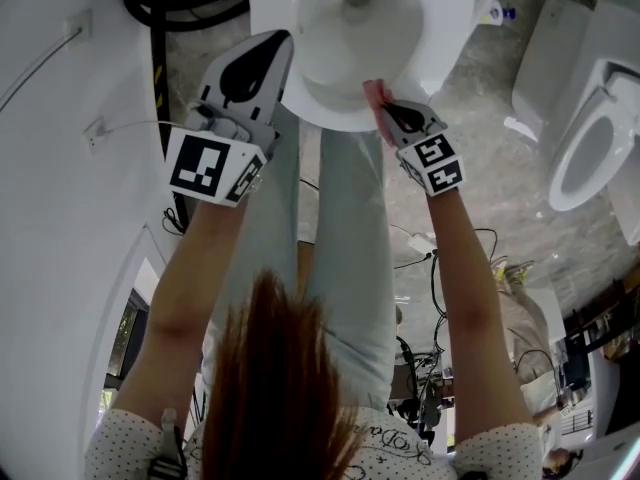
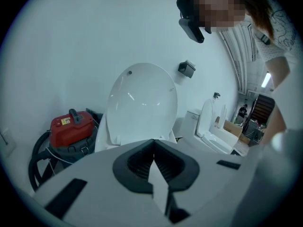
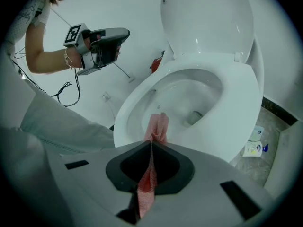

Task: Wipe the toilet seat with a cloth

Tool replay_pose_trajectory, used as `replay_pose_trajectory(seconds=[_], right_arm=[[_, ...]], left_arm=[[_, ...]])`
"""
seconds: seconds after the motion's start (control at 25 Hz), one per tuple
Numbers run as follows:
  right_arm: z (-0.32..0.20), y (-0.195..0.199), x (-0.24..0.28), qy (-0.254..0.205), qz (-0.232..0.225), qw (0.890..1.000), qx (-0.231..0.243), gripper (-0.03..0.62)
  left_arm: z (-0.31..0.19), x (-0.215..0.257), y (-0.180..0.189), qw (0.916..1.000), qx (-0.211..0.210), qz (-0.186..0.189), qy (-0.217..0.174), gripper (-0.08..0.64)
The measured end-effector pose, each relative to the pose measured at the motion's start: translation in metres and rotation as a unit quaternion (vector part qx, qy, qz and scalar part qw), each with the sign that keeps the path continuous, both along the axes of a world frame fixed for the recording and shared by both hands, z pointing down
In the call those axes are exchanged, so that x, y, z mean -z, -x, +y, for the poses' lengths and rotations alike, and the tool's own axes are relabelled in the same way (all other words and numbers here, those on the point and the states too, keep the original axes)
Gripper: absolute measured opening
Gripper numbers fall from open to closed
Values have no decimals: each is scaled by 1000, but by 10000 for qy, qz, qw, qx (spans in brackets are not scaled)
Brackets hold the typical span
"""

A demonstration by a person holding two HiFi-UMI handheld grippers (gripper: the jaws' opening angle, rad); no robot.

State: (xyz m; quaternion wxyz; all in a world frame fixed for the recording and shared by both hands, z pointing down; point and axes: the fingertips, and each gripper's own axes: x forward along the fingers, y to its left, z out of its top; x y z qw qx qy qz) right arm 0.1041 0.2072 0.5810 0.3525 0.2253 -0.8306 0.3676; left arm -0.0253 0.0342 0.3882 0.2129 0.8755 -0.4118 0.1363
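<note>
The pink cloth [image 3: 158,126] sits at the front rim of the toilet seat [image 3: 241,103], pinched flat in our right tool [image 3: 151,144], whose jaws are closed on it. Its long axis runs along the jaws, with the free end pointing into the bowl [image 3: 189,98]. Little cloth shows, so we judge the jaws may scrape the seat, or the strip may slip into the bowl. Our left tool [image 1: 270,48] hovers beside the seat, closed on nothing.

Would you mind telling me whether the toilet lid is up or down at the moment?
Up: the lid stands raised behind the bowl, whose inside is fully exposed.
</note>
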Motion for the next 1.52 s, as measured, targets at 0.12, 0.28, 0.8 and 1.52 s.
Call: replay_pose_trajectory(seconds=[0.12,0.28,0.8,1.52], right_arm=[[5,6,0,5,55,9998,-193,20],[9,14,1,-87,72,9991,-419,20],[22,80,-4,-214,76,9996,189,20],[32,143,4,-568,-82,9800,1903,20]], left_arm=[[0,-1,3,10000,-36,13,14,5],[-2,-5,10,10000,-35,9,47,3],[-10,-10,39,10000,1,-2,67,3],[-18,-12,78,9996,229,40,128,3]])
